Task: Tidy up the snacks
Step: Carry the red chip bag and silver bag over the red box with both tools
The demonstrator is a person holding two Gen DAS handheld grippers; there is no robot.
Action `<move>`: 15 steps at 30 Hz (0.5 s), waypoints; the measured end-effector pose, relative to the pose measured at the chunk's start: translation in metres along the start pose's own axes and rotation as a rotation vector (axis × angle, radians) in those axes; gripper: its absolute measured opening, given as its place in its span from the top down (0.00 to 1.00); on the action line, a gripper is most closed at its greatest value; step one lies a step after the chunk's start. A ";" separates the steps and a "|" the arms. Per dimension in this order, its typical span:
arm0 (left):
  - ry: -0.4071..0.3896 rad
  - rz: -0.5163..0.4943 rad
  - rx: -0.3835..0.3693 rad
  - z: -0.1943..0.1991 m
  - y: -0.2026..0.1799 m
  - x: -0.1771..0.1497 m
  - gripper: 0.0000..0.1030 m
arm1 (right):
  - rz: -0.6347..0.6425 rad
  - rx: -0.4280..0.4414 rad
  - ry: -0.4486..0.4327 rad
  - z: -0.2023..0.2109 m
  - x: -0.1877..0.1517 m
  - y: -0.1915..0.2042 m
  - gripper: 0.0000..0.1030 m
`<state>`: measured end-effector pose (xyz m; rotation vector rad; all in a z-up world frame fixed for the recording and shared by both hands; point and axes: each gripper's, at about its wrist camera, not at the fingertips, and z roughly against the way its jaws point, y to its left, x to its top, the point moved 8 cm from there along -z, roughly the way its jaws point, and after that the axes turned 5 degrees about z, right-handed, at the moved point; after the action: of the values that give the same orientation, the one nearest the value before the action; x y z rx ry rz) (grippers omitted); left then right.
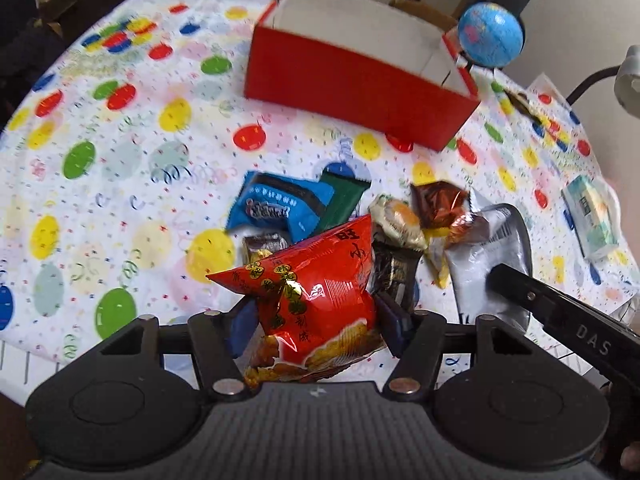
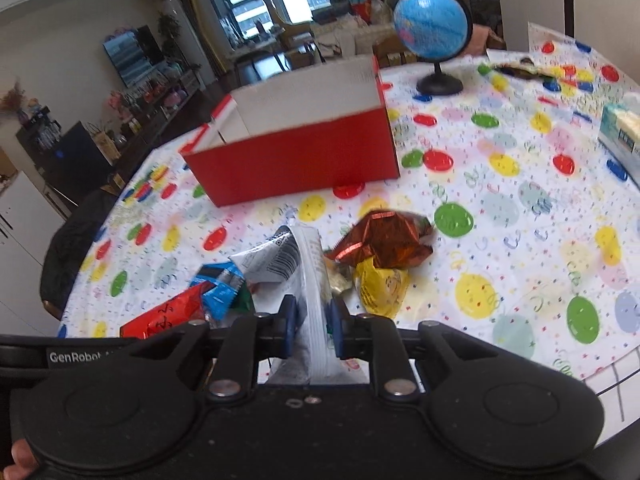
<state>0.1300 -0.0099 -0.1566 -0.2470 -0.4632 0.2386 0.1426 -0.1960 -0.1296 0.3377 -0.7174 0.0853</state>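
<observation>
Nearest, left gripper [image 1: 314, 322] clamped on red chip bag [image 1: 316, 280], right gripper [image 2: 311, 330] pinching silver pouch [image 2: 304, 280]. Beyond, toward mid-table, loose snack pile [image 1: 360, 216] unsorted. Farthest, red box [image 1: 360, 80] near far edge, seemingly empty. Barely begun, probably.

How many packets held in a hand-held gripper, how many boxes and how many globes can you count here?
Held packets: 2, the red bag and the silver pouch
Boxes: 1, the red box
Globes: 1, the blue globe
Total: 4
</observation>
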 end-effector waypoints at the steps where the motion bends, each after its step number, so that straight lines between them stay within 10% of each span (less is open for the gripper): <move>1: -0.011 -0.001 -0.002 0.006 -0.001 0.001 0.40 | 0.001 0.005 -0.012 0.006 0.002 0.001 0.84; 15: -0.214 -0.062 -0.008 0.085 -0.041 0.045 0.40 | 0.042 0.044 -0.170 0.071 0.059 0.009 0.84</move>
<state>0.1362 -0.0208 -0.0528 -0.2152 -0.6827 0.2030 0.1410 -0.2135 -0.0385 0.3755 -0.8923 0.1129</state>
